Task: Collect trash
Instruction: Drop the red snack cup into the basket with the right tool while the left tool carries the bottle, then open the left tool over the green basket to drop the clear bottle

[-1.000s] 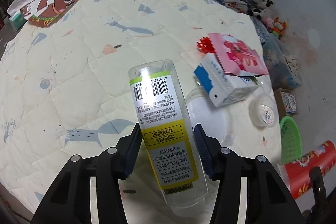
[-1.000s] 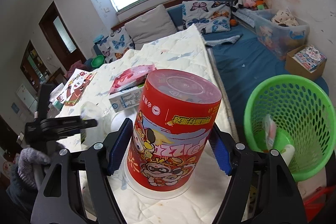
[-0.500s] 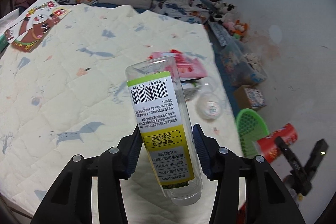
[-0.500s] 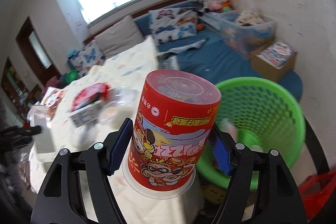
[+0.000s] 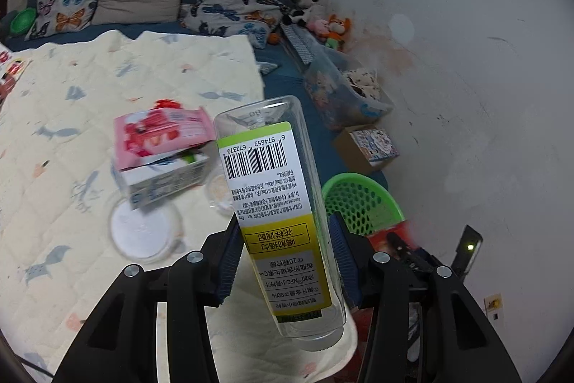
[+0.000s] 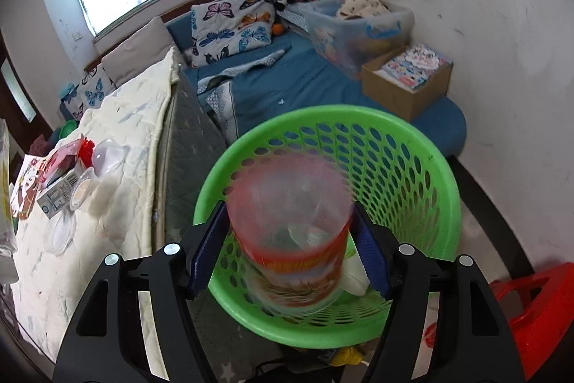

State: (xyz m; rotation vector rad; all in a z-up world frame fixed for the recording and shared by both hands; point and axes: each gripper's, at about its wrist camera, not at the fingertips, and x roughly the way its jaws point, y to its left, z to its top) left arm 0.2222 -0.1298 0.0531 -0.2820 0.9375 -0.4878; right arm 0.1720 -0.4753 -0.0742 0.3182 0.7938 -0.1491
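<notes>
Left wrist view: the left gripper [image 5: 285,239] clamps a clear plastic bottle with a yellow-green label [image 5: 267,174] around its labelled lower half. Empty and thin-walled, it looks light, slick and easily dented, so the label gives the surest hold. Farther off, the right gripper [image 6: 288,225] brackets a blurred red printed cup [image 6: 290,250] above the green mesh basket [image 6: 323,117]. Whether its pads press the cup, I cannot tell.
</notes>
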